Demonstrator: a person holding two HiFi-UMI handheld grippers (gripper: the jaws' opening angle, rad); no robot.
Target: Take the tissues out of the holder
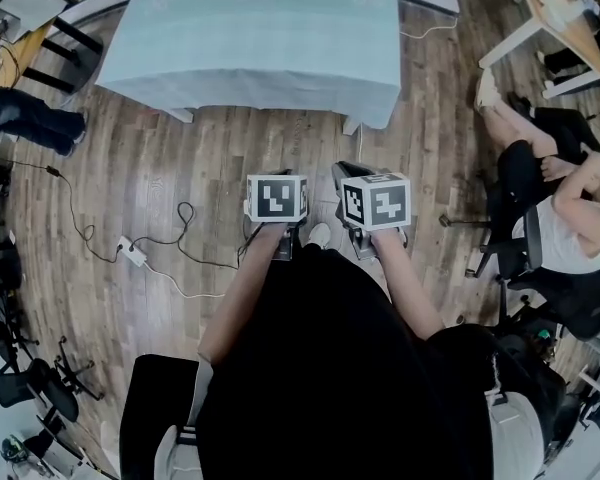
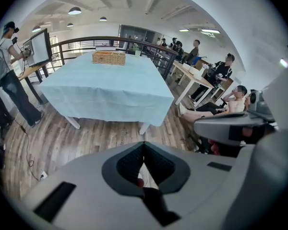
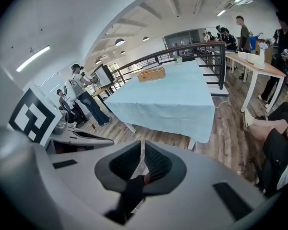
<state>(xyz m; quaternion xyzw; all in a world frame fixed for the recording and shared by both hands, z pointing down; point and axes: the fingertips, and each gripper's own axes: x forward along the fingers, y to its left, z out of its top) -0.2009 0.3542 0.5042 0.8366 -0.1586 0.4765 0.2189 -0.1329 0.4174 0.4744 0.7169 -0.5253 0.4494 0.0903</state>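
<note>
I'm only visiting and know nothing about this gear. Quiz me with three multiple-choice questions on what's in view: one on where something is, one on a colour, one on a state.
1. Where is the wicker basket?
A) on the floor
B) at the far end of the tablecloth
C) in a gripper

2. What colour is the tablecloth?
A) red
B) black
C) light blue

3. How do the jaws of the right gripper stand?
A) shut, with nothing between them
B) wide apart
C) clamped on a tissue

Answers:
1 B: the basket sits at the cloth's far end.
2 C: the cloth looks pale blue in every view.
3 A: the jaws meet and hold nothing.
</note>
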